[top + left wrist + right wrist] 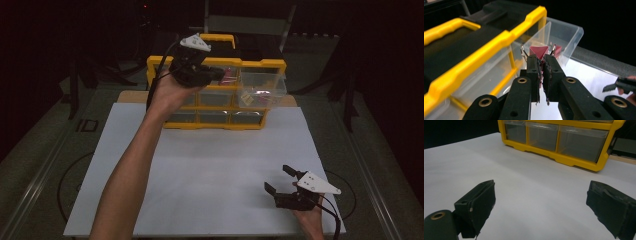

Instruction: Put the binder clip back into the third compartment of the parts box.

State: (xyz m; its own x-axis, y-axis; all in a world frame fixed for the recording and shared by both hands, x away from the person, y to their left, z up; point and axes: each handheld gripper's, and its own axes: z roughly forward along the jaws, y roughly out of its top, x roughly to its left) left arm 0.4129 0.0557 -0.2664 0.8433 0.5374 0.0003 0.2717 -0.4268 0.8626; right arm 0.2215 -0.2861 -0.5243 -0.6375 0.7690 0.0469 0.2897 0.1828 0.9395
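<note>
- In the left gripper view, the left gripper (pixel 541 75) has its jaws pinched narrow on a red binder clip (pixel 538 51); the clip's red body and two wire handles stick out past the fingertips at twelve o'clock
- The clip's long axis runs along the jaws, pointing straight at the pulled-out clear drawer (pixel 564 37), which lies just beyond it at twelve to one o'clock, open side up
- A second red piece (pixel 558 50) sits inside that drawer, at about one o'clock from the held clip
- To my eye the coming move turns on this: the clip hangs near the drawer's near wall, so it must go slightly farther toward twelve before release
- In the high view, the left gripper (pixel 212 75) is raised against the yellow organizer (pixel 215 62), with the open drawer (pixel 262 90) at its three to four o'clock; this hand is by far the nearer one
- The right gripper (pixel 280 180) rests low on the white table (pixel 210 165), jaws spread wide and empty, well apart from the organizer, which lies at its eleven o'clock
</note>
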